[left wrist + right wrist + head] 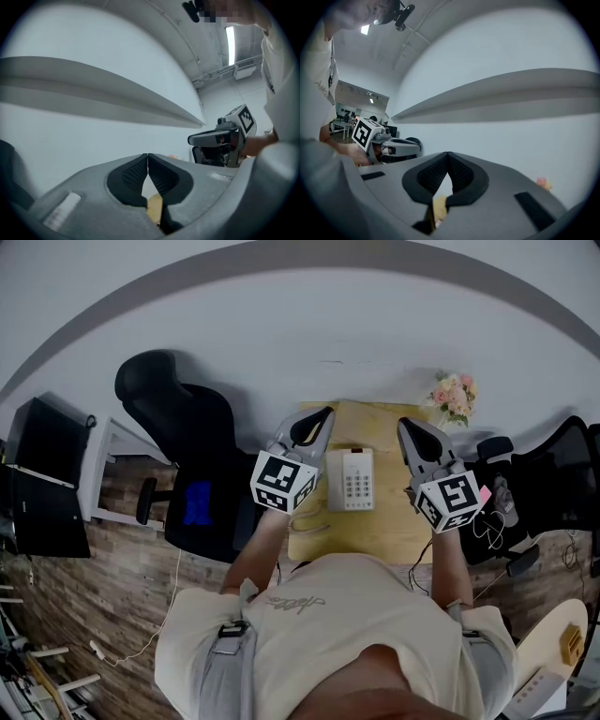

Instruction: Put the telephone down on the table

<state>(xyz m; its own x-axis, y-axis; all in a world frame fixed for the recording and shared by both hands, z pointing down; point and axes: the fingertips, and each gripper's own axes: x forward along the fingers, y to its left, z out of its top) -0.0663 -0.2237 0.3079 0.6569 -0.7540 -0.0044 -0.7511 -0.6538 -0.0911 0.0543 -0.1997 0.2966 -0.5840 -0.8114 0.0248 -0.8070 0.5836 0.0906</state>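
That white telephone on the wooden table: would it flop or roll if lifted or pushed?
The telephone looks like a rigid plastic box, so it should stay stiff and is probably light. Its handset appears to rest loose along the left side, so it may slip off if tilted. Lying flat on the table, it should slide rather than roll.

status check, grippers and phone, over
Left gripper shut, empty; right gripper shut, empty. Telephone lying on table between them, untouched. Flowers at far right corner, clear.
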